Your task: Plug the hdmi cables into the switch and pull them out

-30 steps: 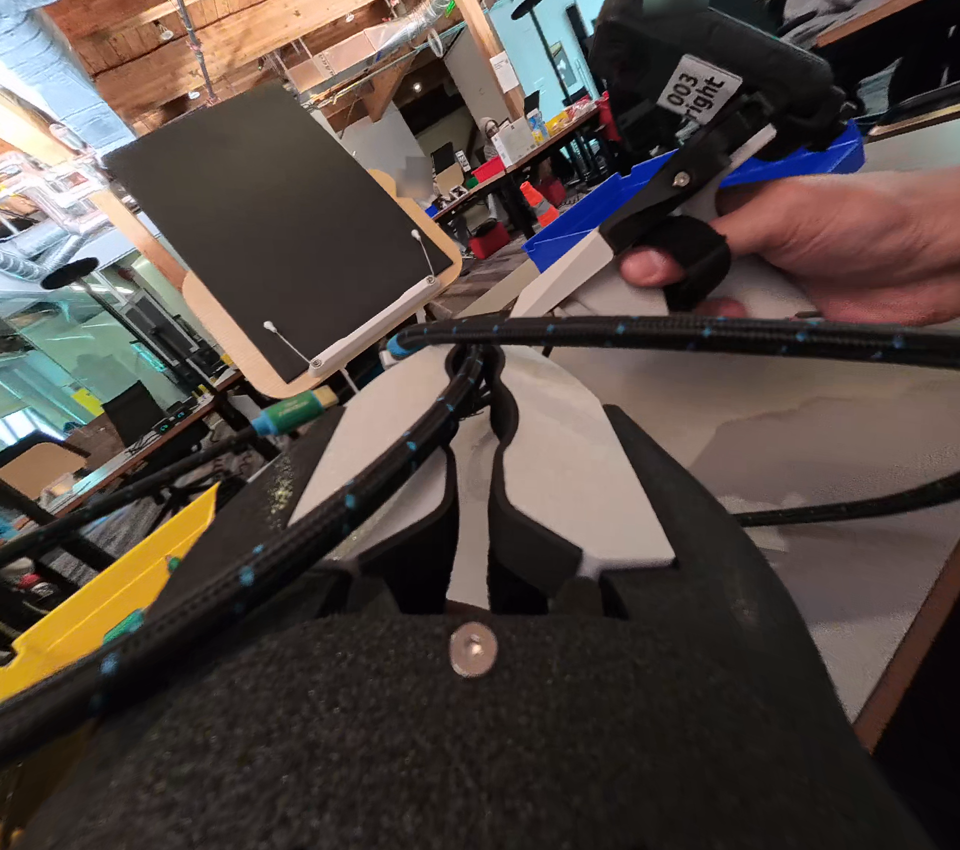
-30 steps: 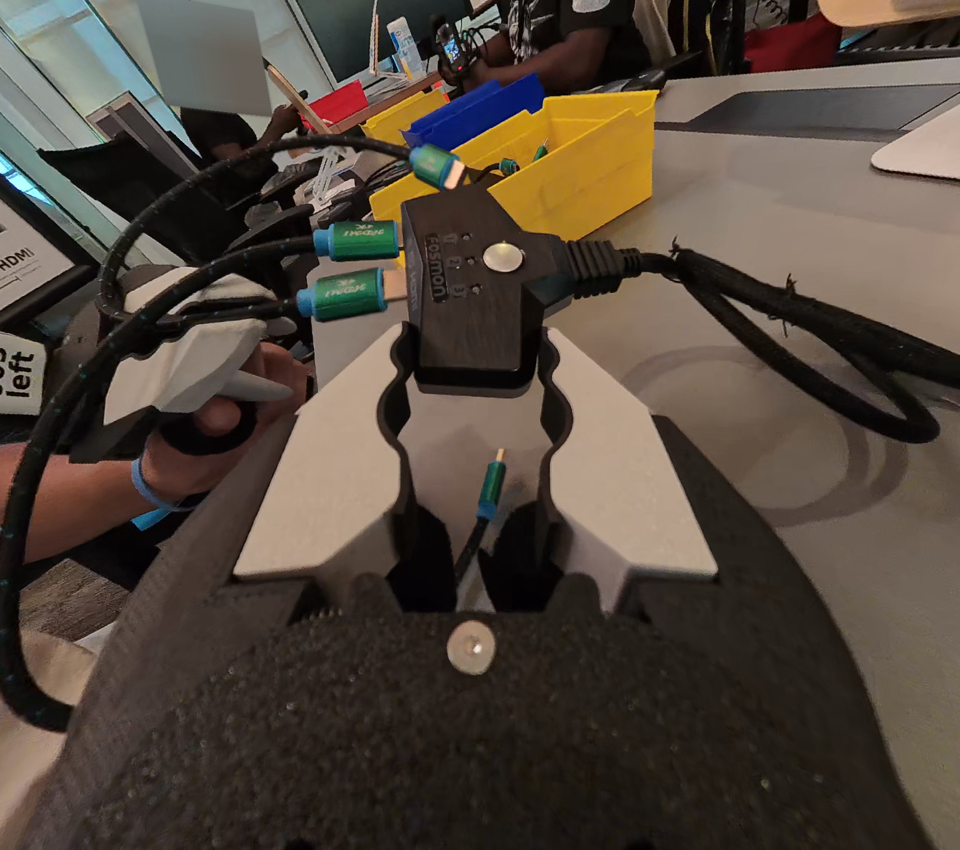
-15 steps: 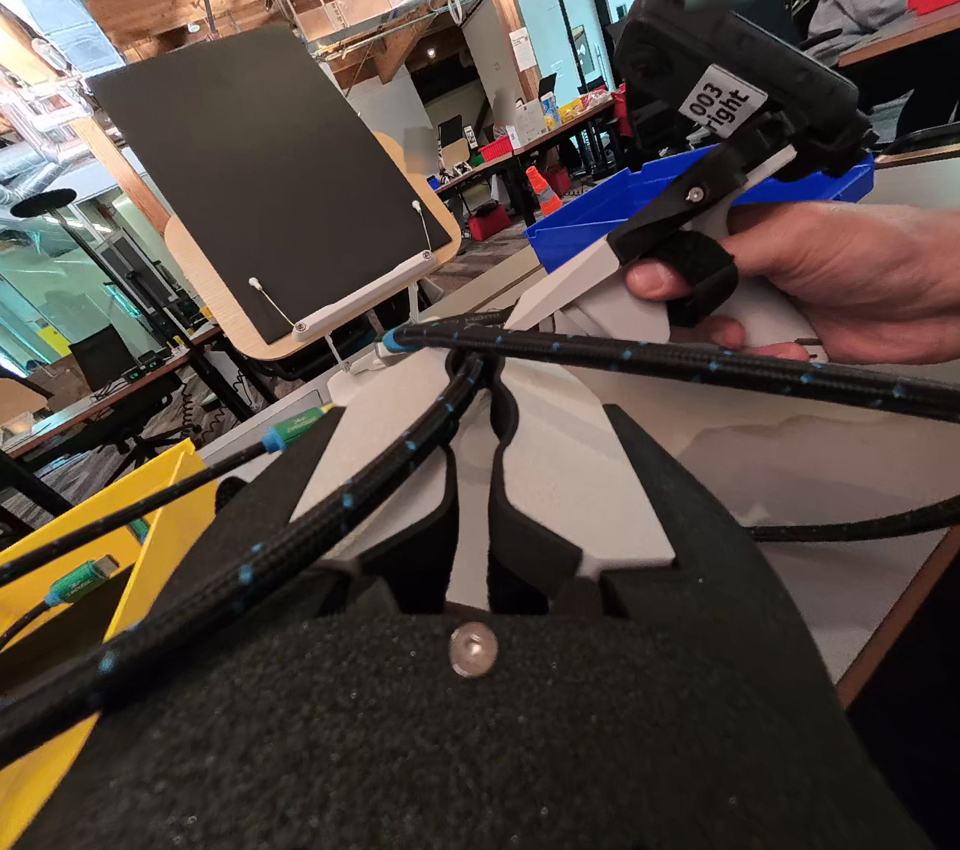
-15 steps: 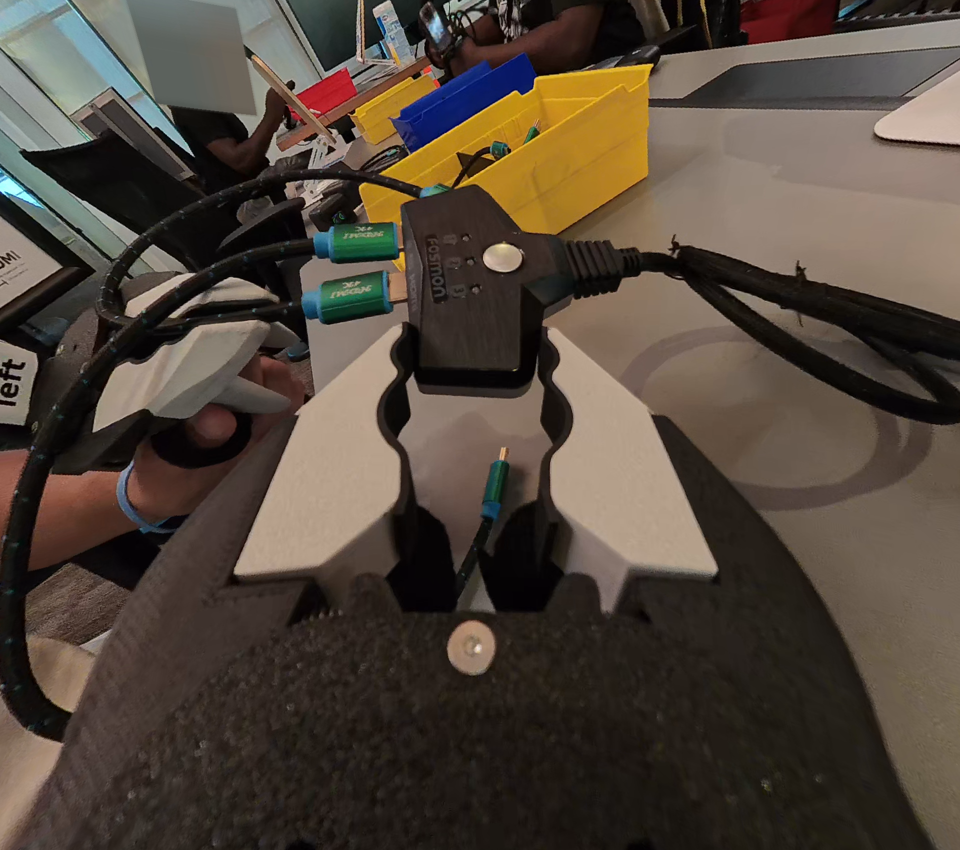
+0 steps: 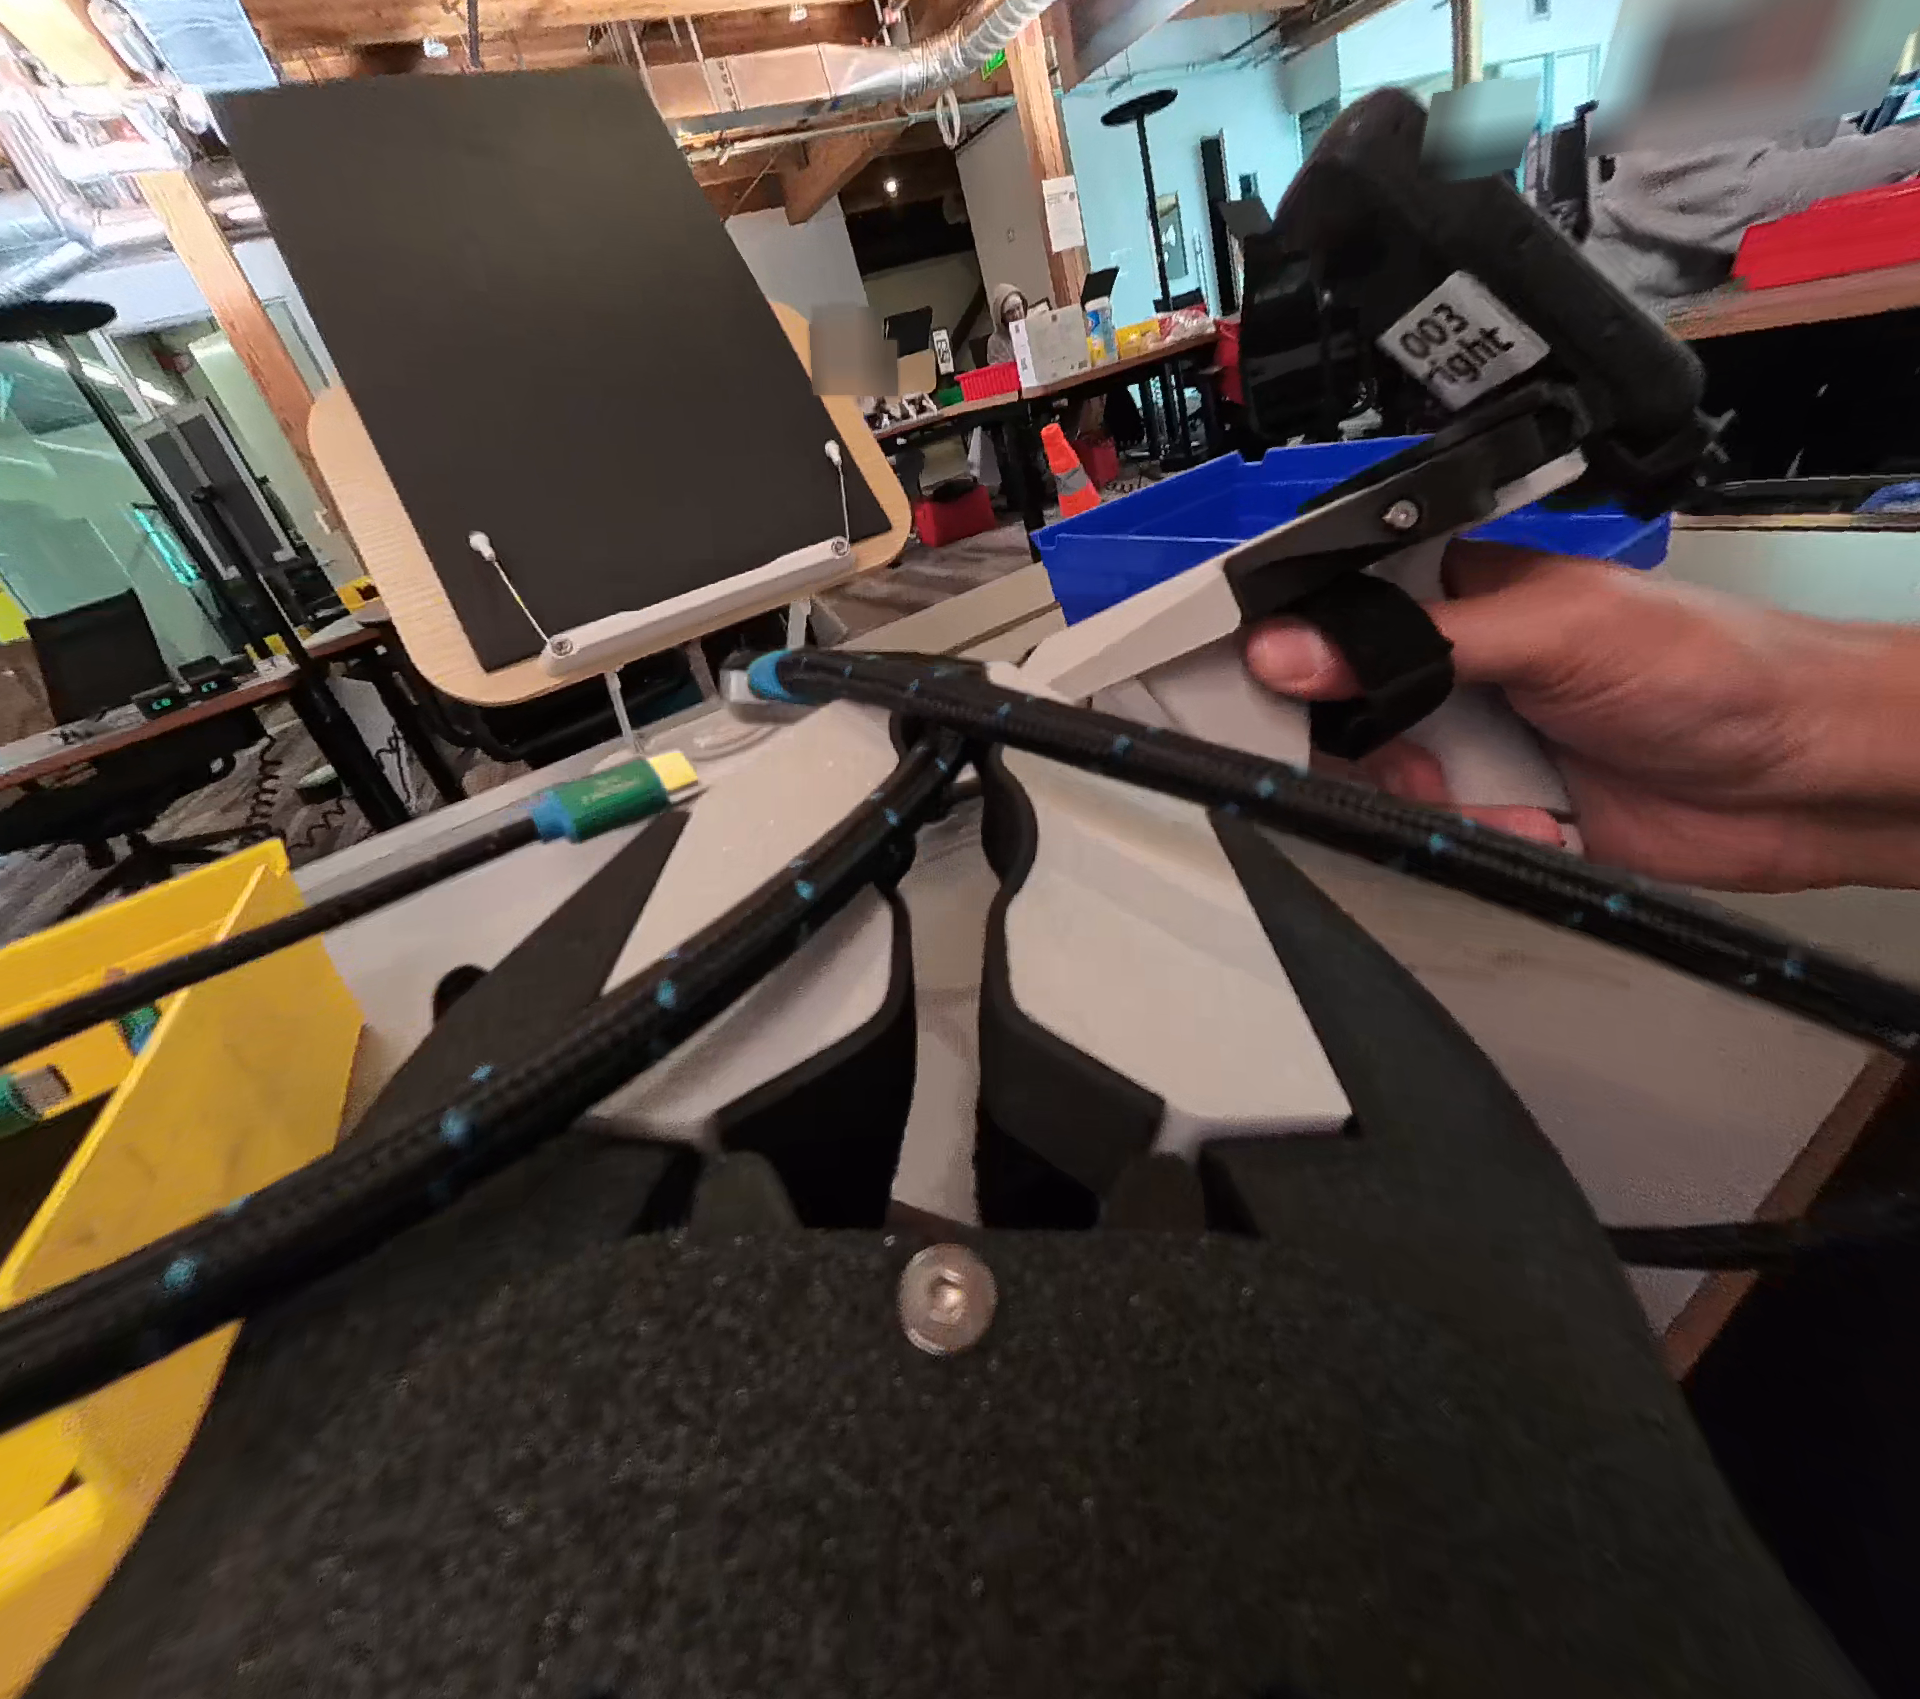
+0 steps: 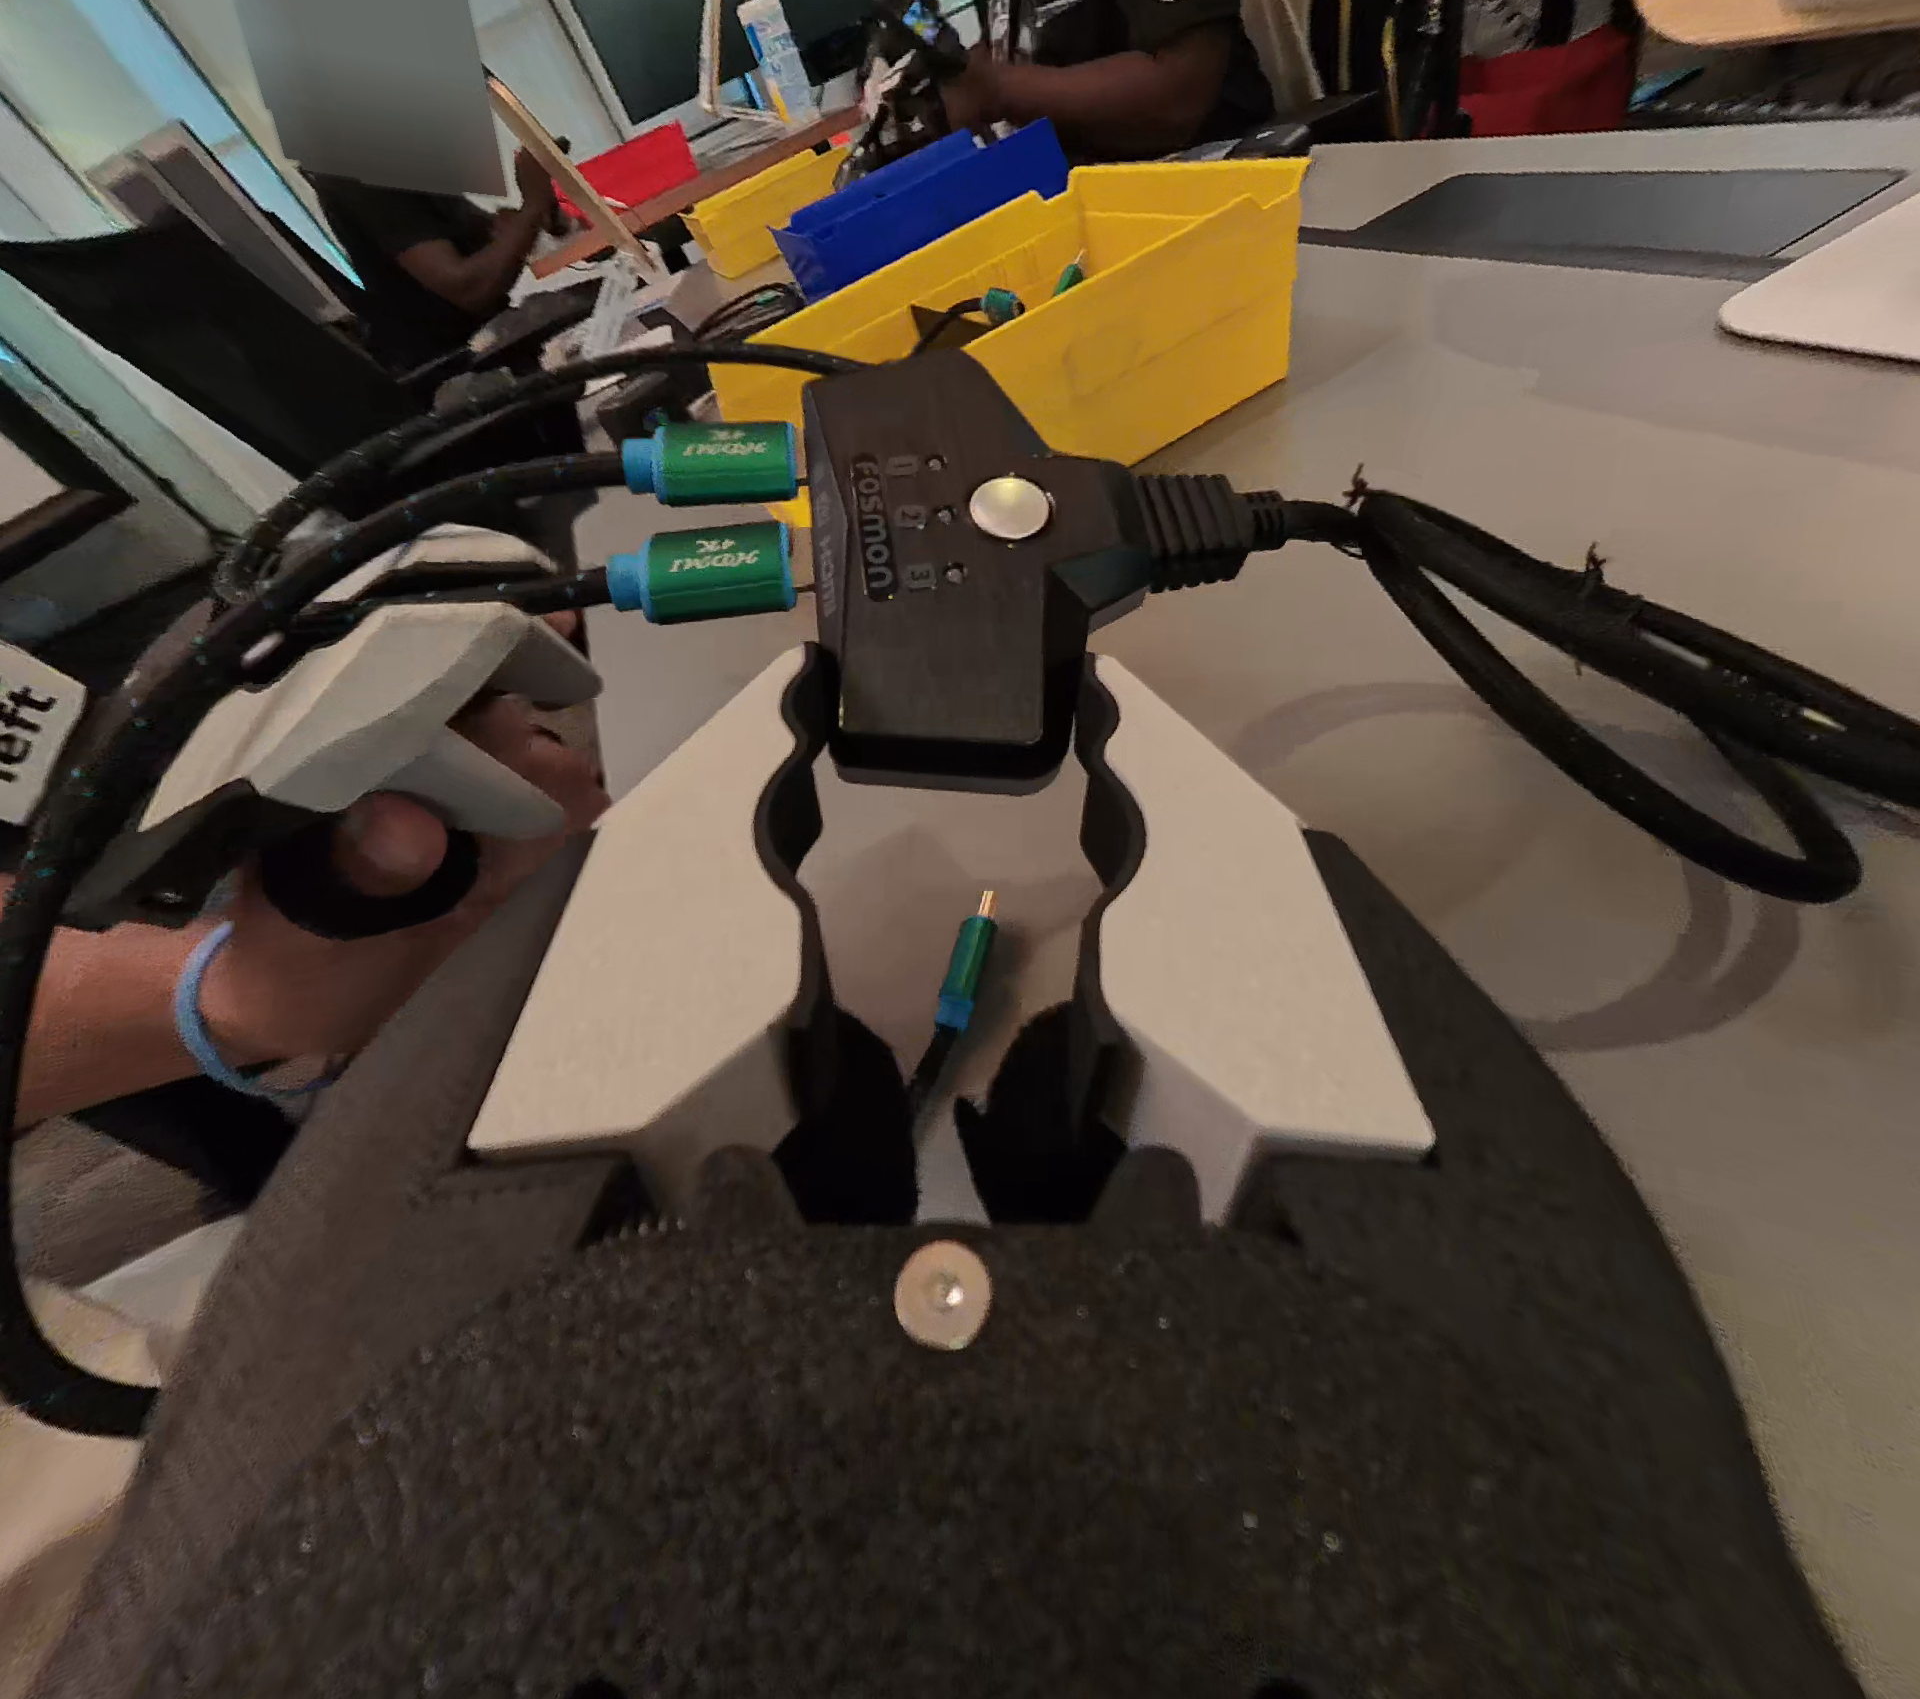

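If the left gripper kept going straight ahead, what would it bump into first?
Probably the right gripper, held just past the left gripper, which is shut on a braided cable. Farther on stands a black board on a wooden stand; depth is hard to judge.

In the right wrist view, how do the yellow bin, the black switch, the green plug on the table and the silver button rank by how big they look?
1. Yellow bin, though it sits farther back.
2. Switch, near the camera, so its rank against the bin is unsure.
3. Green plug on the table.
4. Silver button; it looks close to the plug in size.
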Demonstrator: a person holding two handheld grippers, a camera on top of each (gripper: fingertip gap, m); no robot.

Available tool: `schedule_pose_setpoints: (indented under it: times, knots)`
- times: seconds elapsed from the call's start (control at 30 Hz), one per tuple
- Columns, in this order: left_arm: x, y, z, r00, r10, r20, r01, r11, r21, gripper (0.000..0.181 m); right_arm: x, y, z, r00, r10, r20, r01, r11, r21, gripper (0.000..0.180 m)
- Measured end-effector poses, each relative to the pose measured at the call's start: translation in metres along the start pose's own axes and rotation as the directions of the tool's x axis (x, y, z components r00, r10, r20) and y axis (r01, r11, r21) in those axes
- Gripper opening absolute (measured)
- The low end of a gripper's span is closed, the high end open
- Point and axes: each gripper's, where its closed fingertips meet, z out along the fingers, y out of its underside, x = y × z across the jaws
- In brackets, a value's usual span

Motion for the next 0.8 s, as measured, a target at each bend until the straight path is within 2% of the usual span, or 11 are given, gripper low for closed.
schedule_pose_setpoints:
  times: [0.2, 0.37, 0.8]
  knots:
    - [-0.006, 0.001, 0.001, 0.998, 0.047, 0.044, -0.048, 0.999, 0.014, 0.006, -0.001, 0.007, 0.007, 0.998, 0.055, 0.009, -0.055, 0.998, -0.025, 0.048]
    - [-0.01, -0.006, -0.005, 0.997, -0.003, 0.082, -0.004, 0.996, 0.087, 0.006, -0.013, 0.007, 0.011, 1.0, 0.029, 0.005, -0.029, 0.999, -0.029, 0.048]
    - [-0.01, 0.0, -0.005, 0.998, 0.012, 0.07, -0.02, 0.993, 0.117, 0.007, -0.014, 0.006, 0.009, 0.999, 0.039, -0.012, -0.039, 0.999, -0.017, 0.048]
